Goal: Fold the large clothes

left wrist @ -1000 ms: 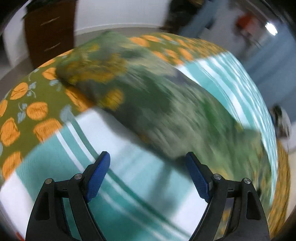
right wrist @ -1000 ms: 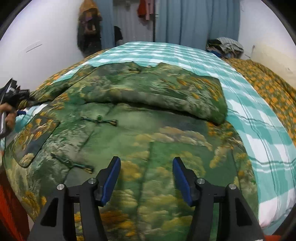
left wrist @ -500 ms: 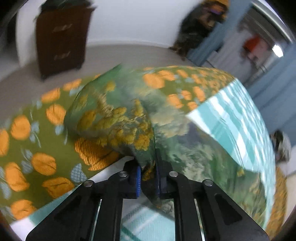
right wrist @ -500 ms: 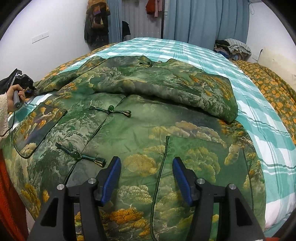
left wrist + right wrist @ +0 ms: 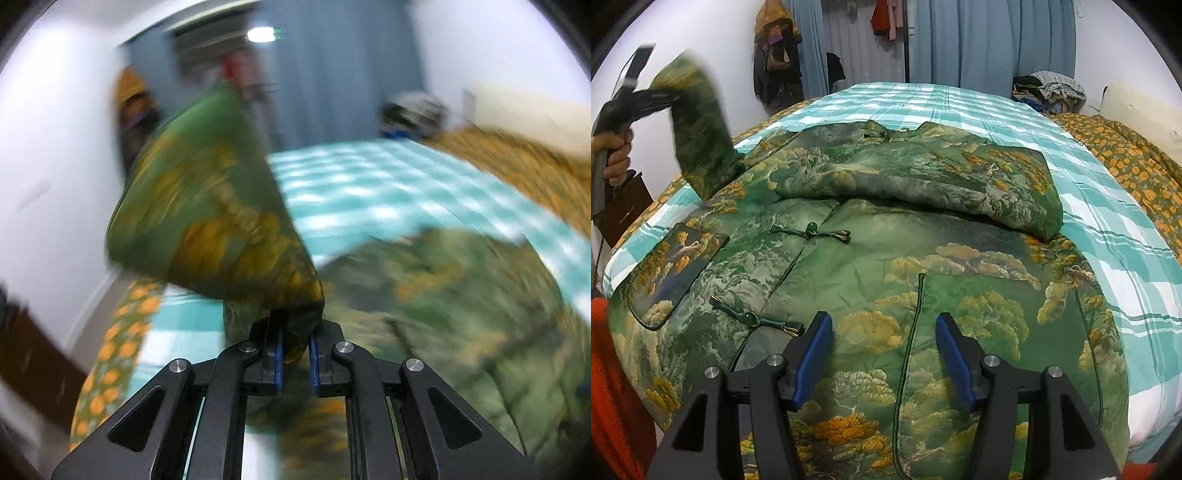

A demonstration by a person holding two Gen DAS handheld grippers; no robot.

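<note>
The fingers [image 5: 279, 354] of the left gripper [image 5: 294, 356] are pinched tight on one sleeve [image 5: 221, 221] of the green jacket [image 5: 886, 266]. The sleeve is up in the air at the far left, and it looks blurry. A hand [image 5: 613, 155] holds that gripper there. The right gripper [image 5: 882, 354] has its fingers apart, with nothing between them, over the near part of the jacket. The jacket lies flat on the bed [image 5: 1126, 240], front side up, with its other sleeve [image 5: 942, 177] folded across the chest. Blue curtains [image 5: 990, 40] hang on the far wall.
</note>
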